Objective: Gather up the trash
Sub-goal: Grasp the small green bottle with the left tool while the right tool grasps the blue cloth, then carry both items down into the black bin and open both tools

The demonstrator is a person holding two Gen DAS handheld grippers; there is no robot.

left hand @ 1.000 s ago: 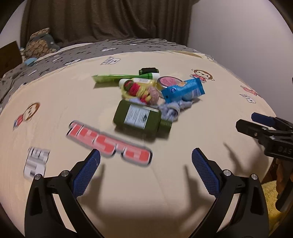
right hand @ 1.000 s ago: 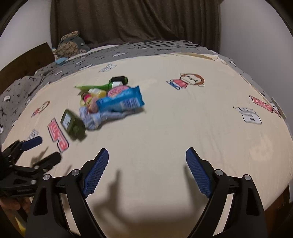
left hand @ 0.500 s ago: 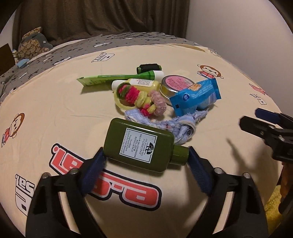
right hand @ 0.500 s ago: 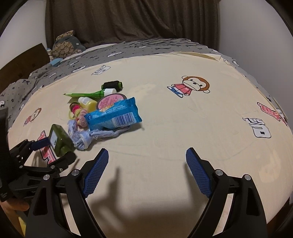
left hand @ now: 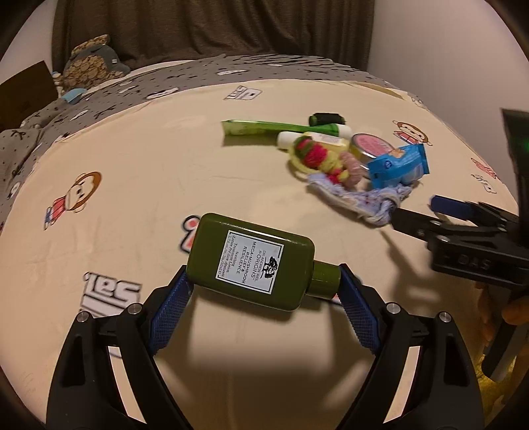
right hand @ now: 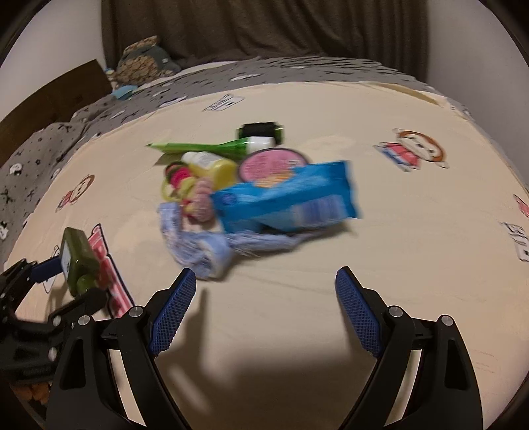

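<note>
Green bottle [left hand: 251, 264] label reads "ORIGINS MEGA-MUSHROOM RELIEF & RESILIENCE"

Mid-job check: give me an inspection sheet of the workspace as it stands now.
Surface: cream bedsheet with cartoon prints.
Job's things: green bottle lying between the left gripper's pads; pile holding blue wrapper, pink-lidded tin, green tube, yellow bottle.
Clutter: knitted toy, blue cloth, black spool.
Grippers: left gripper closed on the bottle, jaws just closing; right gripper open, empty.
Cables: nothing seen.
Surroundings: dark curtain, plush toy.
</note>
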